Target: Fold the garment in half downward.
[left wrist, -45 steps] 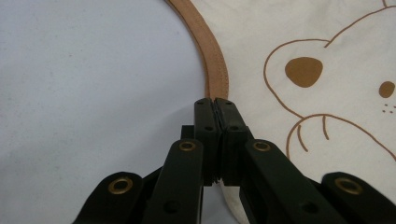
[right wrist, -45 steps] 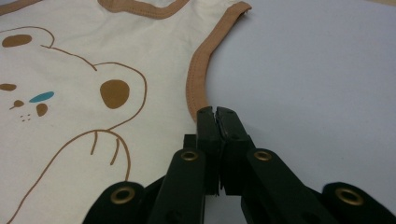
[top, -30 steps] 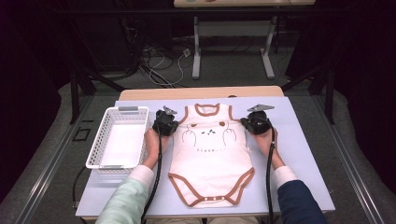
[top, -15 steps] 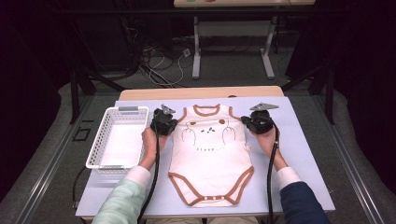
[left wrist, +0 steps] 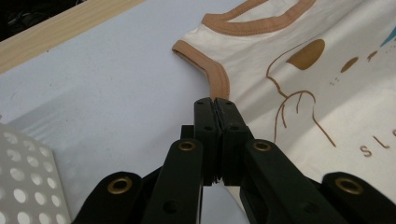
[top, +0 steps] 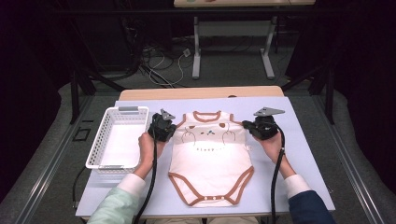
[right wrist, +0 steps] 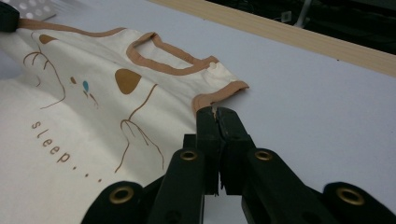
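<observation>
A cream baby bodysuit [top: 211, 156] with brown trim and a bear print lies flat in the middle of the table, neck away from the person. My left gripper [top: 173, 132] is shut on the brown armhole trim [left wrist: 215, 84] at the suit's left shoulder. At the opposite shoulder my right gripper [top: 246, 125] is pinched on the trim [right wrist: 219, 95] too. In the left gripper view the black jaws [left wrist: 215, 100] meet with the trim running in between them. The right gripper view shows the jaws [right wrist: 217, 109] closed on the fabric edge beside the word "sleep" [right wrist: 49, 142].
A white perforated basket [top: 116, 144] stands at the left of the table, close to my left hand. A pale blue cover [top: 299, 154] spans the tabletop, with a wooden strip [top: 201, 92] along the far edge. Table legs and cables show on the floor beyond.
Both grippers have shifted slightly toward the person and a little apart, still pinching the shoulders. The top of the bodysuit has come with them and looks stretched wider.
</observation>
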### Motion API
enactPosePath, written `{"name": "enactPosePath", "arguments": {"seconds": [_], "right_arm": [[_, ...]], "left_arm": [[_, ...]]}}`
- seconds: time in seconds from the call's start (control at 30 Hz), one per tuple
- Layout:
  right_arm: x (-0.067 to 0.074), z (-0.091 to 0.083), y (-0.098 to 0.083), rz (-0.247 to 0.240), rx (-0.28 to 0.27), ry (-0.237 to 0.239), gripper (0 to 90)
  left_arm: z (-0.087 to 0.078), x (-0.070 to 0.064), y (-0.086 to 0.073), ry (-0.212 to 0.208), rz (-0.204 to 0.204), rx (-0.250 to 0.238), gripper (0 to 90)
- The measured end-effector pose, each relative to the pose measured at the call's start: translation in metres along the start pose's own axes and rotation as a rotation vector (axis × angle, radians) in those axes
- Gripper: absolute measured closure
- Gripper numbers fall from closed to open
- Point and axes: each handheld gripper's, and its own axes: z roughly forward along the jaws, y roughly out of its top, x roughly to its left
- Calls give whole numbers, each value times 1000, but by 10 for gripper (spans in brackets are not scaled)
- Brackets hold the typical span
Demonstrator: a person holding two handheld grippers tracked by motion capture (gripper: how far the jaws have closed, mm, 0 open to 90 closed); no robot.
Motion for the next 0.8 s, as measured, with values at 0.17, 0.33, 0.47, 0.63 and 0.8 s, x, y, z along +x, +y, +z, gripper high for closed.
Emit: {"name": "enactPosePath", "arguments": {"seconds": [0.17,0.33,0.47,0.63,0.8], "right_arm": [[7,-13,-7,-35,11,25,879],[15,-23,-18,-46,30,52,879],[19,-25,-24,-52,70,62,878],[22,-26,-31,-59,116,75,876],[25,-24,-39,-57,173,78,873]], "left_arm": [[-9,-8,-5,-5,42,19,884],[-12,-15,-14,-19,52,51,884],[-14,-21,-19,-30,72,91,884],[-13,-29,-26,-41,110,140,884],[-8,-34,-29,-50,117,177,884]]}}
